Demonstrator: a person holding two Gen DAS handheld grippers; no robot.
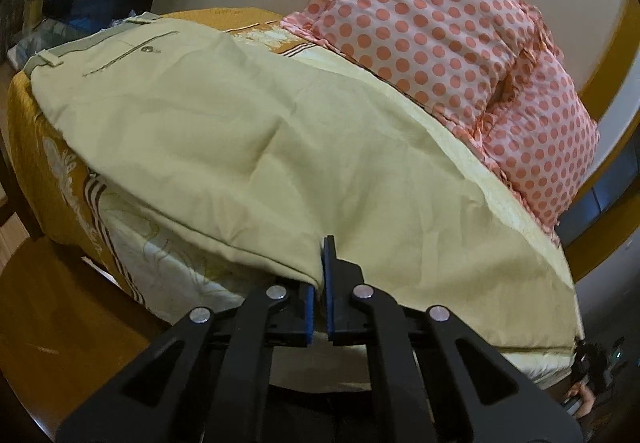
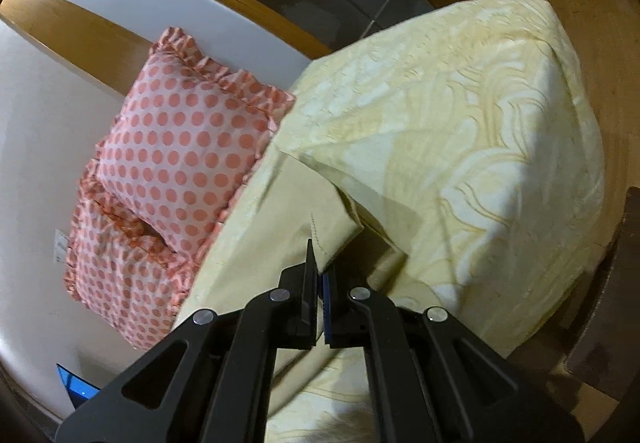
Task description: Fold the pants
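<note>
Left gripper [image 1: 323, 243] level, clamped on pants [image 1: 224, 131] hem. Right gripper [image 2: 320, 263] pinching other hem corner, pants stretching ahead across bed [image 2: 480, 115].

One pair of khaki pants [image 1: 248, 147] lies spread on one bed [image 1: 60, 179], with one back-pocket button [image 1: 149, 49] and one belt loop [image 1: 50, 59] showing. Two polka-dot pillows [image 1: 424, 15] [image 1: 548, 147] are stacked against the wall. I hold two grippers, my left gripper [image 1: 322, 255] and my right gripper [image 2: 318, 263], each with two fingers pinched onto one edge of the cloth. One bedspread [image 2: 460, 115] with a pale swirl pattern covers the mattress.
</note>
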